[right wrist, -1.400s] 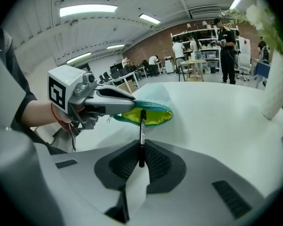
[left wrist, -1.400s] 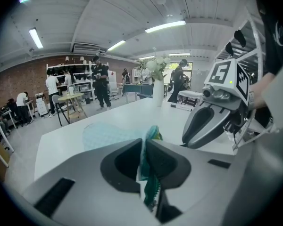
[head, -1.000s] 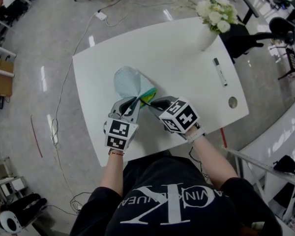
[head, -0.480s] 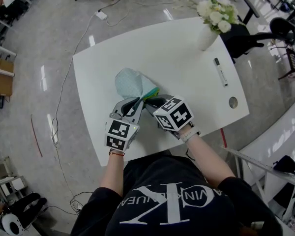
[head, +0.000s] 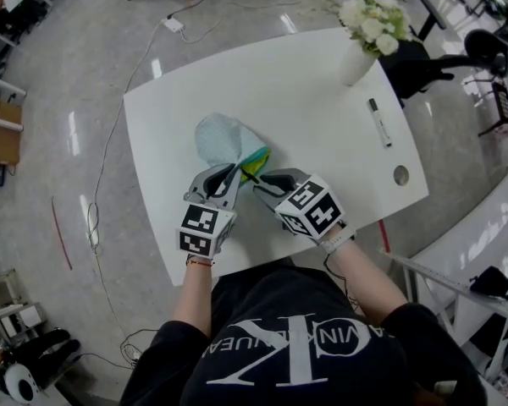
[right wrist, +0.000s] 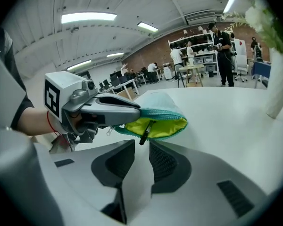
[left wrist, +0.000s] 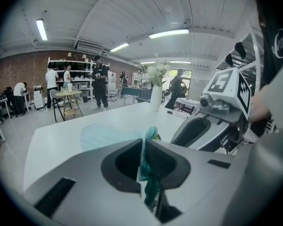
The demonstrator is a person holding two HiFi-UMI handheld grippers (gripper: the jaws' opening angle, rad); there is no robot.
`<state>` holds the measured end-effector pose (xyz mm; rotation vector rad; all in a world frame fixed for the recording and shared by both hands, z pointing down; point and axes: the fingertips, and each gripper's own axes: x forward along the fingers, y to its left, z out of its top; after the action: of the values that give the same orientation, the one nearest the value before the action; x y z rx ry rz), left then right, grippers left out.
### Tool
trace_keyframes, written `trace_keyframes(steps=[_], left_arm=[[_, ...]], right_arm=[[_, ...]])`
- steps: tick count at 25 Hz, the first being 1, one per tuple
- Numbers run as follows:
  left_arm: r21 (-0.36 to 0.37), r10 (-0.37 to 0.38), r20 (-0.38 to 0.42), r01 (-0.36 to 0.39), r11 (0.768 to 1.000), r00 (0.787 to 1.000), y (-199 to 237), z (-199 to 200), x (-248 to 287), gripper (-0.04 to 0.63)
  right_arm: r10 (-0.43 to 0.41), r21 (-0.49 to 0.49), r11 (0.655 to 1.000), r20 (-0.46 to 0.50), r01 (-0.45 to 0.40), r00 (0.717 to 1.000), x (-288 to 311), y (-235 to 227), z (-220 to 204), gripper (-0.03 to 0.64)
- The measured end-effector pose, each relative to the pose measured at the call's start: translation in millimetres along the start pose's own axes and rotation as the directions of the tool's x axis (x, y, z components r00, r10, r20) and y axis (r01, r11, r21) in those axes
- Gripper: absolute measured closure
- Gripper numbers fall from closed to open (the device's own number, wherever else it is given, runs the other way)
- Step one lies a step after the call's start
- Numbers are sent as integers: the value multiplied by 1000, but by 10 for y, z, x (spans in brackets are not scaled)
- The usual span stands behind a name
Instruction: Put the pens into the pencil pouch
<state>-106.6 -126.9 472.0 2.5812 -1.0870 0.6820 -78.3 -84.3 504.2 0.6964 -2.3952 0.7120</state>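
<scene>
Right claw (right wrist: 140, 149) has just been opening, empty; pen (right wrist: 146, 132) apparently dropped into pouch (right wrist: 169, 126). Left claw (left wrist: 144, 147) clenches the pouch rim.

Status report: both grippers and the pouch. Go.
Left gripper shut on pouch rim. Right gripper jaws just opened, pen free at tips, partly in pouch. Second pen waits on table.
</scene>
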Motion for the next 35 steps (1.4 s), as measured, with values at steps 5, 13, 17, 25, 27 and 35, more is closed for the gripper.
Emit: trace_keyframes(steps=[5, 13, 17, 25, 27, 35], left_arm=[[-3, 1, 1, -1, 1000, 1000, 6, 5, 0, 566], [15, -29, 2, 29, 999, 1000, -63, 15, 12, 566], [42, -49, -8, 49, 998, 999, -99, 13, 12, 568], [20, -78, 9, 77, 997, 997, -69, 31, 18, 569], [14, -79, 11, 78, 997, 997, -56, 33, 26, 569], [-19, -73, 38, 73, 997, 997, 8, 59, 60, 569]], right_arm=[[-5, 8, 1000, 14, 5, 1000, -17, -35, -19, 567], [8, -14, 1000, 19, -8, 1000, 88, -18, 101, 580], [14, -22, 1000, 17, -14, 1000, 124, -20, 171, 580], [17, -2, 1000, -26, -17, 1000, 211, -61, 101, 577], [19, 5, 1000, -28, -19, 999, 219, -64, 83, 571], [8, 31, 1000, 9, -8, 1000, 170, -114, 142, 557]])
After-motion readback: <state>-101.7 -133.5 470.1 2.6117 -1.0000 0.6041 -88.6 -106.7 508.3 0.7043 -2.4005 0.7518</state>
